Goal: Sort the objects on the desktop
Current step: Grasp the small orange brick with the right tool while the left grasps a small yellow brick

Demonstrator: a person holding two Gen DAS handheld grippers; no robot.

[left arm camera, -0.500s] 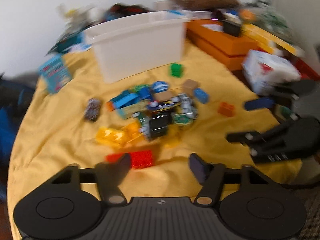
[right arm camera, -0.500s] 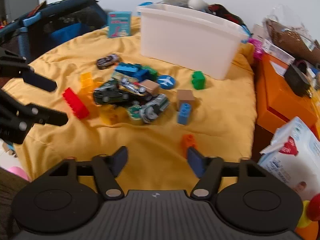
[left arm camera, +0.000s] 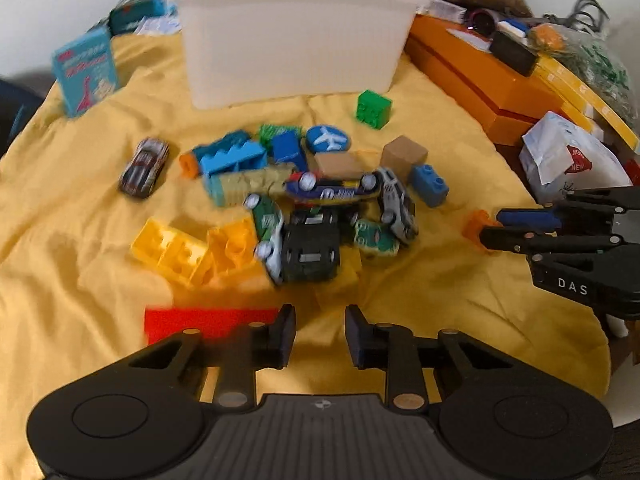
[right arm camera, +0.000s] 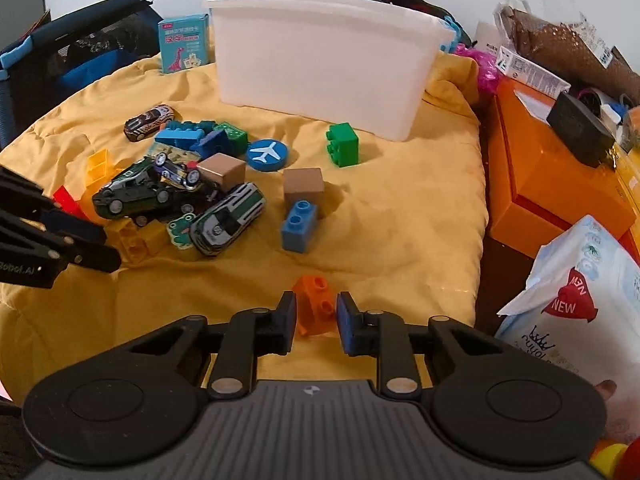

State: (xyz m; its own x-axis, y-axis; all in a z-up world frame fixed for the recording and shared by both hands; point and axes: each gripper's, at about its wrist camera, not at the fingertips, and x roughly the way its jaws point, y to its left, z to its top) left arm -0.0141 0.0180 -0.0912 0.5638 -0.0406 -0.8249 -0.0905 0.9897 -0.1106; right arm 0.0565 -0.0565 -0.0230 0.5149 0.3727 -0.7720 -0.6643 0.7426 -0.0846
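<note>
Your right gripper (right arm camera: pixel 316 322) has advanced to straddle the small orange plastic brick (right arm camera: pixel 315 304), jaws narrowed but not visibly pinching; your left gripper (left arm camera: pixel 320 334) hovers spread, empty. Grasp next, likely.

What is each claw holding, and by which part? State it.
Left claw: nothing. Right claw: its fingers flank the orange block's sides; contact cannot be told.
</note>
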